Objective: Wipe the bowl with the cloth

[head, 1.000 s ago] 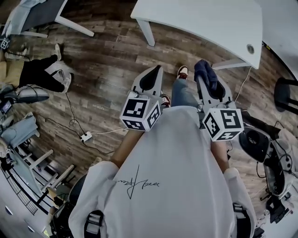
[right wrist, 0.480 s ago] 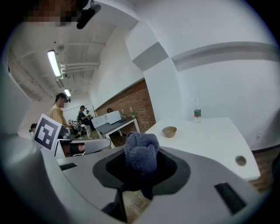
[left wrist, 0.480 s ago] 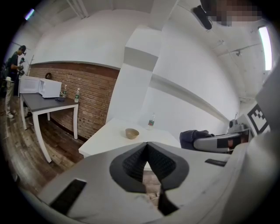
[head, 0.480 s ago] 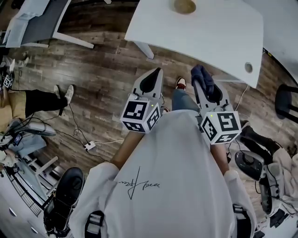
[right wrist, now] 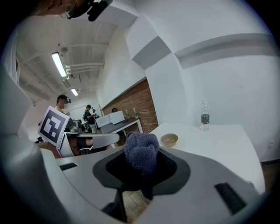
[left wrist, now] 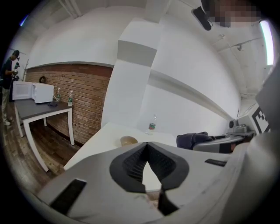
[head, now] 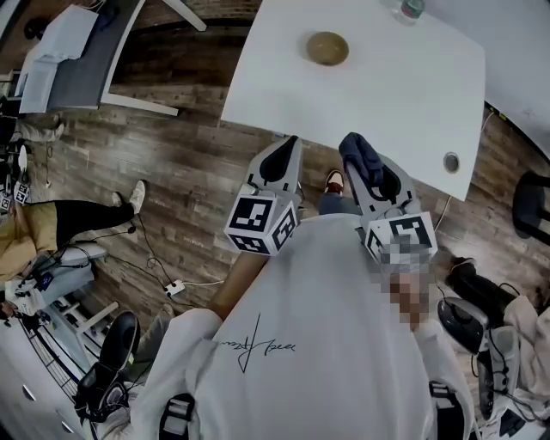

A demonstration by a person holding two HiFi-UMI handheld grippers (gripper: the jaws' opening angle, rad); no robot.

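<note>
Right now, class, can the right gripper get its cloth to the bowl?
Probably yes: only bare table lies between the bowl and the right gripper with its cloth; the bottle stands beyond.

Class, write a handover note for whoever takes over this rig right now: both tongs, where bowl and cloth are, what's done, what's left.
Left tongs: shut, empty.
Right tongs: shut on the dark blue cloth.
Bowl: untouched on the white table ahead, beyond both tongs.
Done: cloth in grip.
Left: reach the bowl, probably steady it with the left tongs, wipe it.
</note>
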